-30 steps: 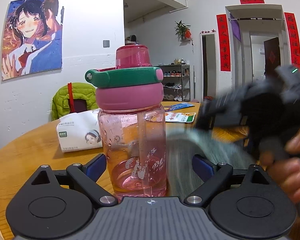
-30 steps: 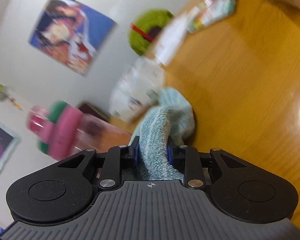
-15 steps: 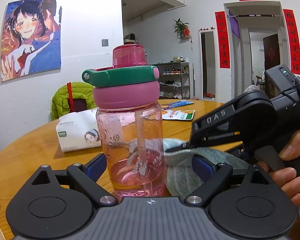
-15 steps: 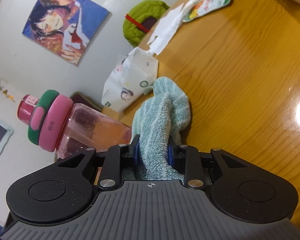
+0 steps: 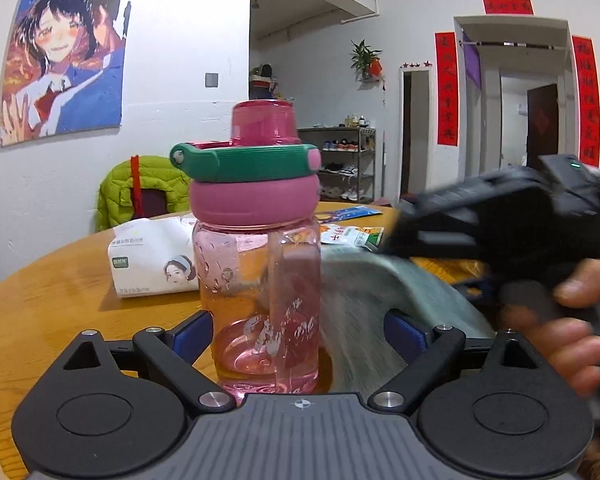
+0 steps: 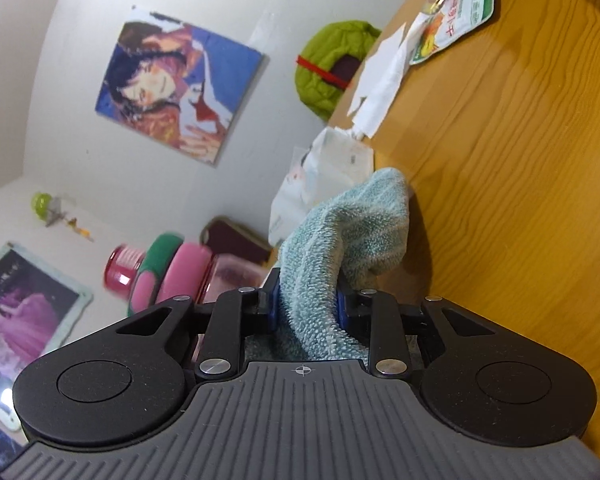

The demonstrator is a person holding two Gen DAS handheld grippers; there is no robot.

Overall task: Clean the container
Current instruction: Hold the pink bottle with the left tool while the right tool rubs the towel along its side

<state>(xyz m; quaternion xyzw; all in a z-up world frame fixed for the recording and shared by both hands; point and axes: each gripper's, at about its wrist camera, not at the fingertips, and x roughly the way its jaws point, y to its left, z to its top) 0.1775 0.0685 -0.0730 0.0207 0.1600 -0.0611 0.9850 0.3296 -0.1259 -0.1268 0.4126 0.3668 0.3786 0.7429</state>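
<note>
A clear pink bottle [image 5: 260, 288] with a pink and green lid stands upright on the wooden table [image 5: 52, 320]. It sits between the blue pads of my left gripper [image 5: 298, 330], which is open around it, the left pad close to its side. My right gripper [image 6: 306, 306] is shut on a teal towel [image 6: 340, 240]. In the left wrist view that towel [image 5: 380, 312] is blurred and lies against the bottle's right side, with the right gripper [image 5: 500, 232] and a hand [image 5: 572, 320] behind it. The right wrist view shows the bottle [image 6: 180, 272] at the left.
A white tissue pack [image 5: 152, 260] lies behind the bottle on the left. Snack packets [image 5: 348, 236] lie further back, near a white paper [image 6: 380, 88]. A green jacket [image 5: 140, 188] hangs on a chair beyond the table edge.
The right gripper and towel have swung against the bottle's right side and are blurred with motion. The bottle and left gripper have stayed in place.
</note>
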